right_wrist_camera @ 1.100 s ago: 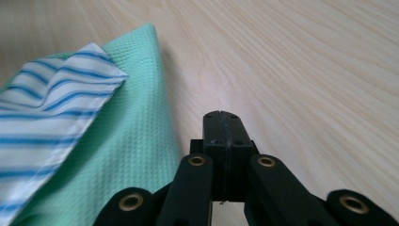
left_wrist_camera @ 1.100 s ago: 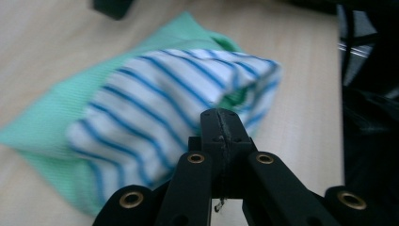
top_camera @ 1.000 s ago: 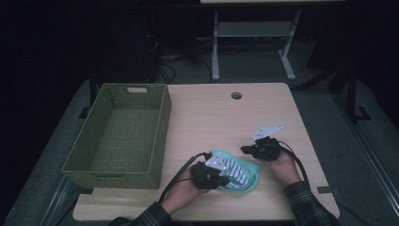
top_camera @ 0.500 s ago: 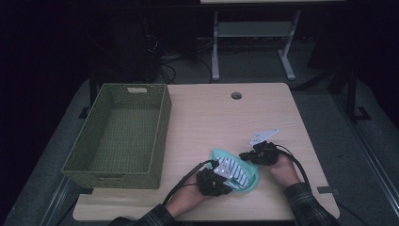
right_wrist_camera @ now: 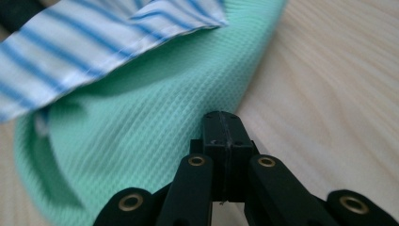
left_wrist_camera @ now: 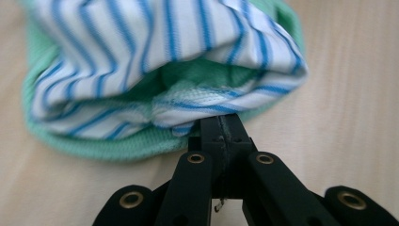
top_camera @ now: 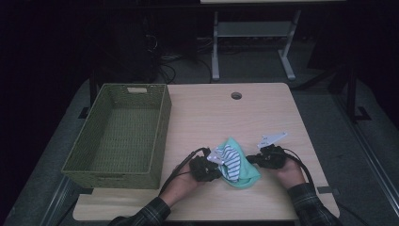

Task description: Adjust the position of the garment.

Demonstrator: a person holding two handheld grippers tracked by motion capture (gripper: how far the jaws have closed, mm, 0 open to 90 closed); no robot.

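Cloth (top_camera: 235,164) is being drawn inward at its left edge: compared with a second ago, the left gripper (top_camera: 214,165) is being seen lower and closer to the bundle, which is being bunched narrower on the table (top_camera: 263,117), well to the right of the basket (top_camera: 117,132). Folding is judged to be under way, with placement in the basket not yet begun.

Left jaws are being held pressed together, pinching the hem of the striped layer (left_wrist_camera: 164,52), as seen in the left gripper view. Right gripper (top_camera: 258,160) is being held on the side of the bundle away from the basket, jaws pressed together at the green edge (right_wrist_camera: 141,141); whether fabric is being caught between them cannot be told.

Outer layer is being noted as mint waffle-knit, ribbed at the rim; inner layer as smooth white with blue stripes, soft and rounded. Basket is being noted as woven, olive, rectangular. Table is pale wood-grain.
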